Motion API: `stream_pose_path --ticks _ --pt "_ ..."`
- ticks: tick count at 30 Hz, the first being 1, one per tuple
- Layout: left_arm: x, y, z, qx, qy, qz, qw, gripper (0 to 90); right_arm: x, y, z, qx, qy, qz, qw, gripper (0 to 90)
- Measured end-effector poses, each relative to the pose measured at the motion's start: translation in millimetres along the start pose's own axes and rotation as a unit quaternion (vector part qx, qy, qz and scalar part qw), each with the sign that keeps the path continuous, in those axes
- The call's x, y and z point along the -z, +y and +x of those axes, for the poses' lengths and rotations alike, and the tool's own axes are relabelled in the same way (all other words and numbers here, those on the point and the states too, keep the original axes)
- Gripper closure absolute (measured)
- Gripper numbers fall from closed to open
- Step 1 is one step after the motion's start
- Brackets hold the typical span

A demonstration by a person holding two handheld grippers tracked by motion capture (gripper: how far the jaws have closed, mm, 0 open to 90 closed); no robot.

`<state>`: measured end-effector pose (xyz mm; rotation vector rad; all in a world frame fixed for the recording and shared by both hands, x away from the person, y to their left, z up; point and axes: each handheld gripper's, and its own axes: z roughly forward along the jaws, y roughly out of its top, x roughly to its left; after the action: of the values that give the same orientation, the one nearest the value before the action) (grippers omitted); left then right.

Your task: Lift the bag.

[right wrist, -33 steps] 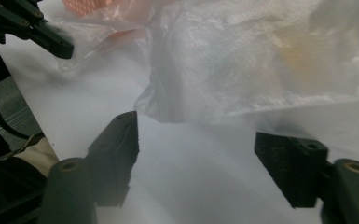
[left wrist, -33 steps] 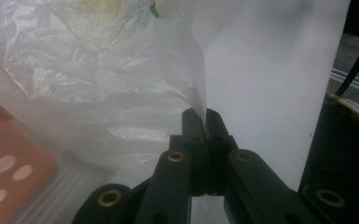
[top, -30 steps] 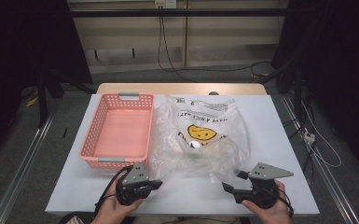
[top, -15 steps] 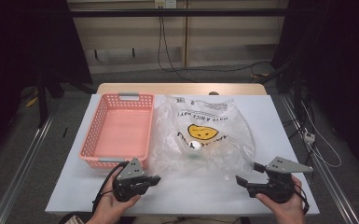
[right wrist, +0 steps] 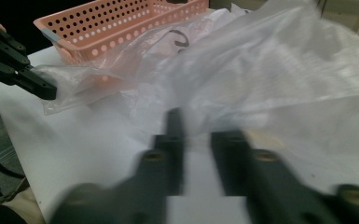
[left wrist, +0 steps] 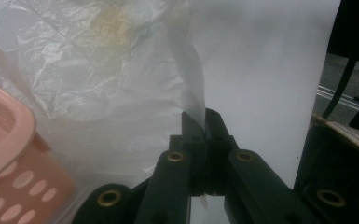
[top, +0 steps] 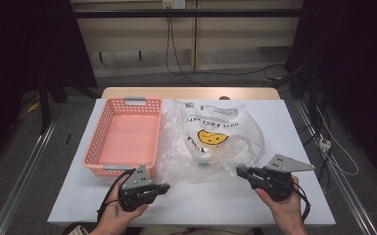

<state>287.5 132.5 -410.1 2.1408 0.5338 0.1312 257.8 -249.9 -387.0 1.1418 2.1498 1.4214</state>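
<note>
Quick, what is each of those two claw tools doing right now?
Left gripper: shut on the plastic bag's edge.
Right gripper: open, holding nothing, jaws aimed at the bag.

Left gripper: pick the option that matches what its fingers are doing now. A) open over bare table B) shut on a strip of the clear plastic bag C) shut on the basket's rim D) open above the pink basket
B: in the left gripper view, the left gripper has its fingers closed together with a strip of the plastic bag pinched between them, beside the pink basket.
</note>
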Motion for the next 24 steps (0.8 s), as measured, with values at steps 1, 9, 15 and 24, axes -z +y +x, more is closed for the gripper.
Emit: stream_pose_path --ticks 1,9,15,24 --pt "0.5 1.3 0.4 0.000 0.000 -0.005 1.0000 89.8 -1.1 1.1 -1.1 -0.002 0.003 -0.003 1.0000 90.0" --pt "15.8 25.9 9.8 -0.004 0.008 -0.043 0.9991 90.0 7.4 25.1 -8.0 0.012 0.004 -0.022 0.9997 90.0" --pt "31.9 53.9 19.5 0.001 0.016 -0.086 0.9962 90.0 20.3 57.0 -17.7 0.021 0.003 -0.054 0.9983 90.0" --pt "53.2 94.9 39.9 0.006 0.034 -0.138 0.9898 90.0 29.5 99.3 -33.2 0.021 0.006 -0.101 0.9946 90.0"
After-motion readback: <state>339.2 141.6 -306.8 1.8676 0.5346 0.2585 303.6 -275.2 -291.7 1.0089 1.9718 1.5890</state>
